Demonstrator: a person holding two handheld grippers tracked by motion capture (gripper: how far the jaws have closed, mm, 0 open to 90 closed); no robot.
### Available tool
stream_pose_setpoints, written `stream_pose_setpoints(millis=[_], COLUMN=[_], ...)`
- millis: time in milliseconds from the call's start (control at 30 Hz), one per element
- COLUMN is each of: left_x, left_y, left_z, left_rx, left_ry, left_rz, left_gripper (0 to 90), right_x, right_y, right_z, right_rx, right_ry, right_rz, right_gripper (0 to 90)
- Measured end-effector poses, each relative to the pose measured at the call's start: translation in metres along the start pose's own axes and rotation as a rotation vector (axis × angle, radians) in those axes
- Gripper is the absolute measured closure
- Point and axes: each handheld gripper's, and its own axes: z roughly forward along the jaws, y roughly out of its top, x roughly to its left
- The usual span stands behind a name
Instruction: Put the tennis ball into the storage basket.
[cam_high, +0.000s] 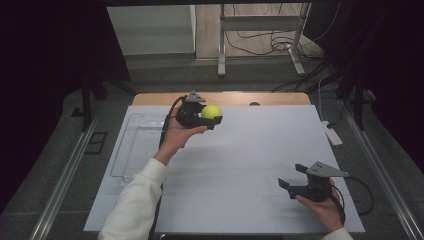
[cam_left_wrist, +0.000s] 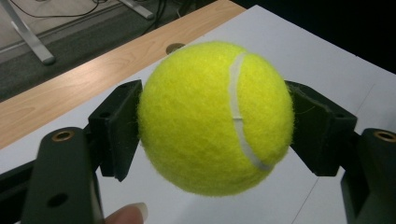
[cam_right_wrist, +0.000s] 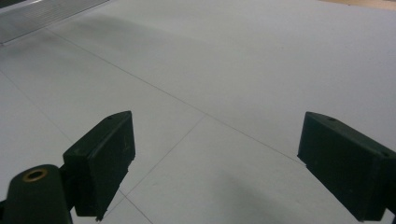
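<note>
White sheeting (cam_high: 240, 165) covers most of a pale wooden table (cam_high: 150, 98), with dark curtains at the sides and a grey floor strewn with cables beyond. At the far left of the sheet, the left gripper (cam_high: 212, 118) is clamped on a fuzzy yellow-green tennis ball (cam_high: 211, 111); in the left gripper view its black pads (cam_left_wrist: 119, 126) press into the felt on both sides of the ball (cam_left_wrist: 215, 116), which hangs clear above the sheet with its white seam facing the camera. The hand (cam_high: 179, 134) bearing it is raised, a white sleeve (cam_high: 135, 200) running back to the near edge. Just left of that hand lies a clear, shallow plastic tray (cam_high: 129, 150), holding nothing that I can make out. Well apart, at the near right corner, the right gripper (cam_high: 290, 182) rests low over the sheet with its jaws spread wide and nothing between them, as the right gripper view confirms. By my reading, the pick-up is done and the ball is secure in the air; what remains is to carry it to wherever it belongs, perhaps the tray, and let go.
</note>
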Motion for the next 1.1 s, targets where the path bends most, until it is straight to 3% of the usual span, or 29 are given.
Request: stream_pose_setpoints(millis=[1100], left_x=[0.022], left_y=[-0.016], left_z=[-0.029], left_rx=[-0.04], left_ry=[0.063], left_rz=[-0.039], left_gripper=[26.4], right_x=[0.0], right_y=[0.0], right_z=[0.001], right_rx=[0.001], right_ry=[-0.004], right_rz=[0.0], right_gripper=[11.5])
